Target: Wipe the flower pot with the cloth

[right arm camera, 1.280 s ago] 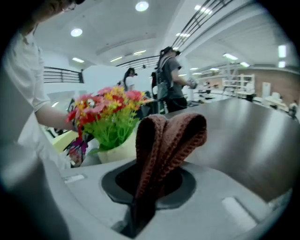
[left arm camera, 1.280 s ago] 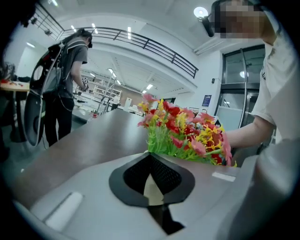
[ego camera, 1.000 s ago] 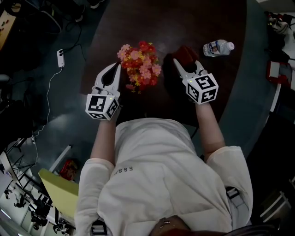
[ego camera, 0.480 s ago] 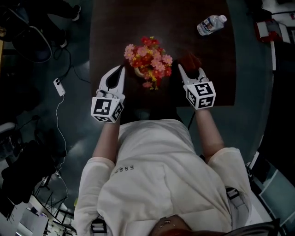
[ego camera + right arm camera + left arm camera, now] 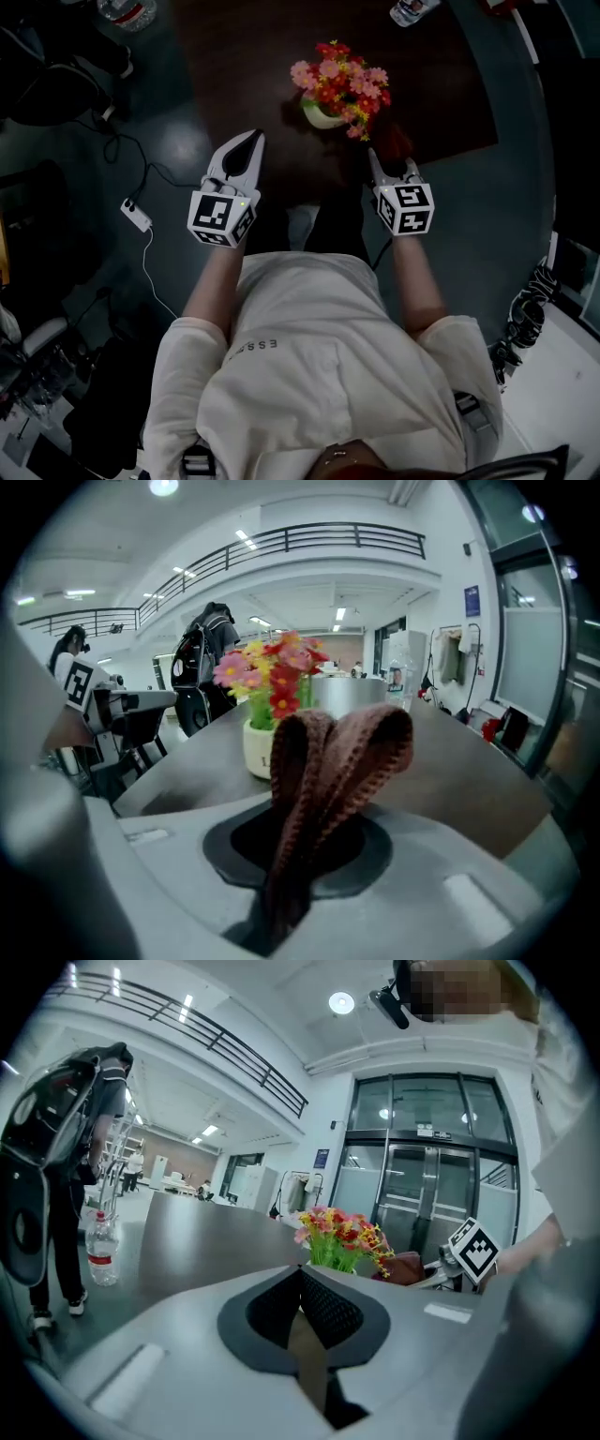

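A small white flower pot (image 5: 322,114) (image 5: 257,749) with pink, red and yellow flowers (image 5: 342,86) (image 5: 339,1237) stands on the dark brown table (image 5: 253,56). My right gripper (image 5: 374,157) (image 5: 314,789) is shut on a folded brown knitted cloth (image 5: 328,771) (image 5: 392,141), held just right of and below the pot in the head view. My left gripper (image 5: 255,141) (image 5: 302,1279) is shut with nothing in it, left of the pot near the table's front edge.
A water bottle (image 5: 411,9) lies at the table's far right, another bottle (image 5: 101,1248) (image 5: 127,12) stands far left. A cable with a white adapter (image 5: 137,215) lies on the floor left of me. A chair with a dark bag (image 5: 200,672) is beyond the table.
Both grippers have drawn back toward the table's front edge, away from the pot, the right one still carrying the cloth. The head view has swung, so the pot now sits higher and more to the right.
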Tool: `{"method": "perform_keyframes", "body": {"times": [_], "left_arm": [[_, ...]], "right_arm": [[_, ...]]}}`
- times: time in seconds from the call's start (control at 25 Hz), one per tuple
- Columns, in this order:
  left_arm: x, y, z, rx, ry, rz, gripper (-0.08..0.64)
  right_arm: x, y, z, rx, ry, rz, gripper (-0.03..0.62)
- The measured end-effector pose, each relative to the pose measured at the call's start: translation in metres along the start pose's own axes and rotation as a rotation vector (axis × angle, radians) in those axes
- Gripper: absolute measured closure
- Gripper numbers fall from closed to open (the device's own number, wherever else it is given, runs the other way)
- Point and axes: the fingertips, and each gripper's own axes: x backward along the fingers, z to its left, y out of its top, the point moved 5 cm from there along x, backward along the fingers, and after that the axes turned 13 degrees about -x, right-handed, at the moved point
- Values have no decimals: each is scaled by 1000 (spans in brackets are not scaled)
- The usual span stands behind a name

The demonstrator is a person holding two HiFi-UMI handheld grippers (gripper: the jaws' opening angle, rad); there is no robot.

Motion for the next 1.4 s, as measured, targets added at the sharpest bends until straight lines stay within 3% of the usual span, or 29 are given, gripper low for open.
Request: {"method": "perform_keyframes", "body": {"times": [0.12, 0.32, 0.6, 0.88, 1.04, 1.16, 1.4], "left_arm": [[17, -6, 6, 11, -52, 28, 545], [36, -13, 21, 51, -57, 34, 545], [52, -27, 34, 86, -48, 41, 545], [65, -39, 49, 109, -13, 55, 545], [67, -39, 59, 116, 3, 54, 545], [66, -38, 59, 118, -4, 54, 545], [49, -32, 50, 86, -65, 53, 545]], "right_arm": [[9, -24, 35, -43, 25, 34, 546], [-6, -41, 102, 4, 131, 107, 546], [-72, -17, 171, 23, 246, 95, 545], [-130, 33, 167, -86, 176, 5, 545], [-139, 52, 154, -219, 156, -48, 545], [-136, 47, 149, -282, 153, -40, 545], [-113, 25, 120, -513, 108, -11, 545]]}}
